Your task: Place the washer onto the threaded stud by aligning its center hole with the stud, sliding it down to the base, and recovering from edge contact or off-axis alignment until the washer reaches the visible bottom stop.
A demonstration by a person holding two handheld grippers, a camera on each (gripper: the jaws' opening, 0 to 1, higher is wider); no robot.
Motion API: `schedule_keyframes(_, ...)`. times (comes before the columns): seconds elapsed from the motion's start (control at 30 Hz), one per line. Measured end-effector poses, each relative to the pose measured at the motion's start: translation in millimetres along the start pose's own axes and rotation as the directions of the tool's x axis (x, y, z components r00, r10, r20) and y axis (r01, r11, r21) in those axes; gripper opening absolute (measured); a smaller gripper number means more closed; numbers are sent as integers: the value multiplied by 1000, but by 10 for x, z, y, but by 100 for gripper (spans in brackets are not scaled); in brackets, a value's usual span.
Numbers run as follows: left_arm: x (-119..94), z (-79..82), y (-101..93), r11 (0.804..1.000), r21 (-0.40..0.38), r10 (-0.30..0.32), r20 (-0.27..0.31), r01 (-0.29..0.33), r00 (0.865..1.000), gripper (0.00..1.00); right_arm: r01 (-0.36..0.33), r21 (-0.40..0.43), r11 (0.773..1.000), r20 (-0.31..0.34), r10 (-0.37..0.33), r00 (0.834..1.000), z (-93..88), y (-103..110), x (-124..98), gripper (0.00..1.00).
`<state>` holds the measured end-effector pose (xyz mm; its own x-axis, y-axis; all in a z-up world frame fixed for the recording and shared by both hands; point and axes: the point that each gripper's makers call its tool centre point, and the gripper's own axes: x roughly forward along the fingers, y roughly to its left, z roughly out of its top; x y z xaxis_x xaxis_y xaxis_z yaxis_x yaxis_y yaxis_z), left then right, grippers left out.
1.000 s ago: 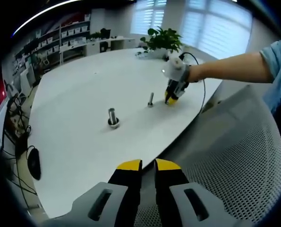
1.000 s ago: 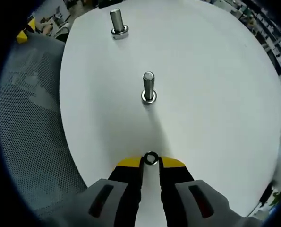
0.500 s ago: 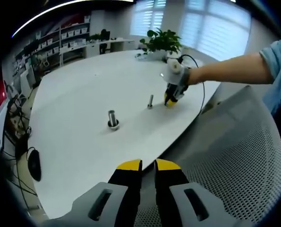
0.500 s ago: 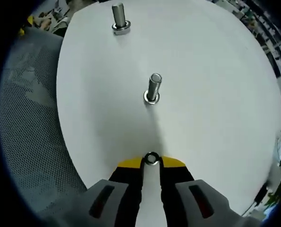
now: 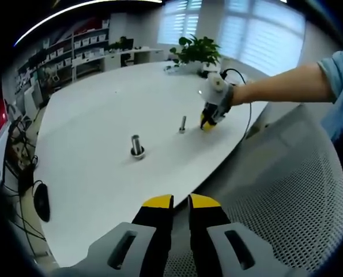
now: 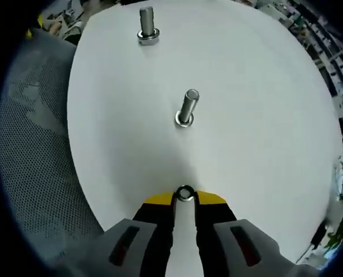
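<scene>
The right gripper view shows the right tool (image 6: 184, 199) clamped on one washer (image 6: 184, 194), facing two studs (image 6: 186, 109) on the bench (image 6: 263, 115); the left tool (image 5: 181, 203) sits nearly closed, empty.

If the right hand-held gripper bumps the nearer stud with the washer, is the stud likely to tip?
Possibly: the nearer stud looks tall over a narrow base, standing loose on the white table. The washer looks small, stiff and thin, so it could slip from the right hand-held gripper.

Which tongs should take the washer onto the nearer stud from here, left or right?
Right. The right tongs already pinch the washer at their tips, facing the nearer stud. The left tongs are shut and empty, back off the table edge.
</scene>
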<state>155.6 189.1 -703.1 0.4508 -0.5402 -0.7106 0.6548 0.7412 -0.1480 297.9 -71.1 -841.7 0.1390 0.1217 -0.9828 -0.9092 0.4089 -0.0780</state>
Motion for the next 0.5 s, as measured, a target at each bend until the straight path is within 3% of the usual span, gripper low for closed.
schedule_keyframes(0.13,-1,-2,1,1000,-4,1,0,-1,1000,8,-39,50,998,-6,39,999,-12,34,-11,15)
schedule_keyframes(0.5,2,-12,-10,1000,-1,-6,-4,6,1000,8,-54,104,993,155,38,987,368,25,-367,15)
